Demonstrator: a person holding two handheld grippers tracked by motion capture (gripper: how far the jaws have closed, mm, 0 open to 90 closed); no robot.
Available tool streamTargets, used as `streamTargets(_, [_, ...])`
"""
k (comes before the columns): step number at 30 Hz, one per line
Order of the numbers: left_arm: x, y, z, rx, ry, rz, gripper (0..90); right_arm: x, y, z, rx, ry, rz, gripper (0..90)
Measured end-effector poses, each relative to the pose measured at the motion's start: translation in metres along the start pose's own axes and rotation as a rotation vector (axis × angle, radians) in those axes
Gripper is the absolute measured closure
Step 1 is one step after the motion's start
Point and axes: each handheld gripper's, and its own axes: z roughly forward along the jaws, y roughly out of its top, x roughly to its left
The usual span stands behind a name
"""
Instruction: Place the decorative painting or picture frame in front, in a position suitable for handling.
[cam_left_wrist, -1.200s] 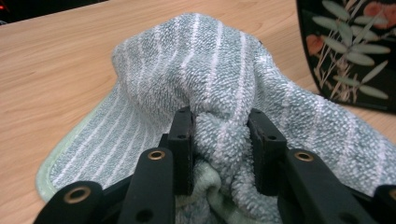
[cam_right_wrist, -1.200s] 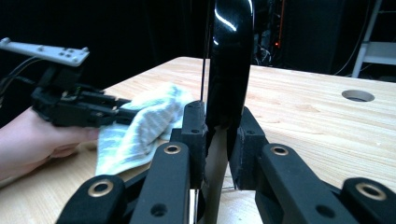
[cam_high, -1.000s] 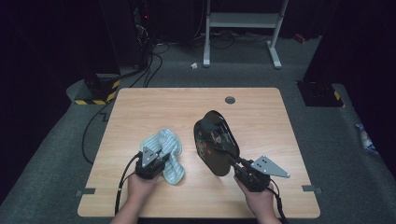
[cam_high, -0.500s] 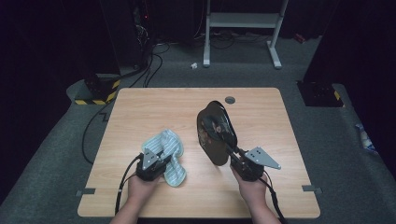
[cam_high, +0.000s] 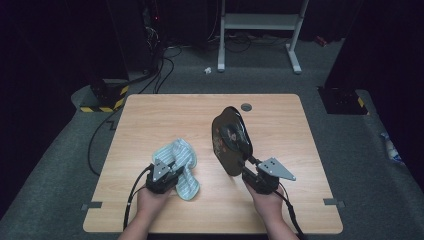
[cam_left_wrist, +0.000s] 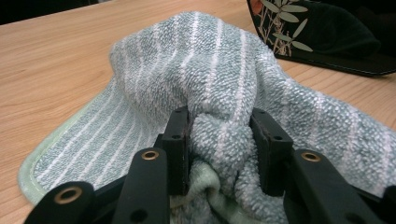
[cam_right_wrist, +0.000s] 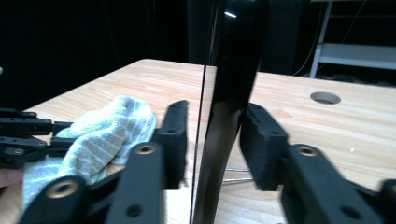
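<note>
The left tool (cam_high: 172, 172) is sitting at the lower left of the high view, its jaws pinching a bunched fold of the striped towel (cam_high: 179, 162); in the left gripper view both pads are pressing into the towel (cam_left_wrist: 219, 88), which is lying crumpled on the tabletop (cam_high: 165, 115). The right tool (cam_high: 248, 167) is sitting at the lower centre-right, and its jaws have just been opening. In the right gripper view, the black tray (cam_right_wrist: 233, 93) is standing on edge between the jaws, with a gap showing at the left pad. The tray (cam_high: 230, 140) is rising just right of the towel.
</note>
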Motion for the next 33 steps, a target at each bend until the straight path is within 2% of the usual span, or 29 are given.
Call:
streamTargets(5, [0.000,0.000,0.000,0.000,0.004,-0.001,61.0,-0.002,-0.016,-0.001,0.064,0.028,0.024,49.0])
streamTargets(9, [0.000,0.000,0.000,0.001,0.002,-0.004,60.9,0.001,-0.032,-0.002,0.100,0.048,0.023,52.2])
streamTargets(12, [0.000,0.000,0.000,0.001,0.004,-0.001,60.8,0.006,-0.038,-0.001,0.115,0.065,0.010,53.9])
streamTargets(17, [-0.001,0.000,0.000,0.001,0.005,0.000,60.8,0.011,-0.040,-0.001,0.112,0.080,0.006,56.2])
streamTargets(33, [-0.001,0.000,0.000,0.000,0.008,-0.001,60.6,0.032,-0.048,0.004,0.131,0.156,0.009,55.2])
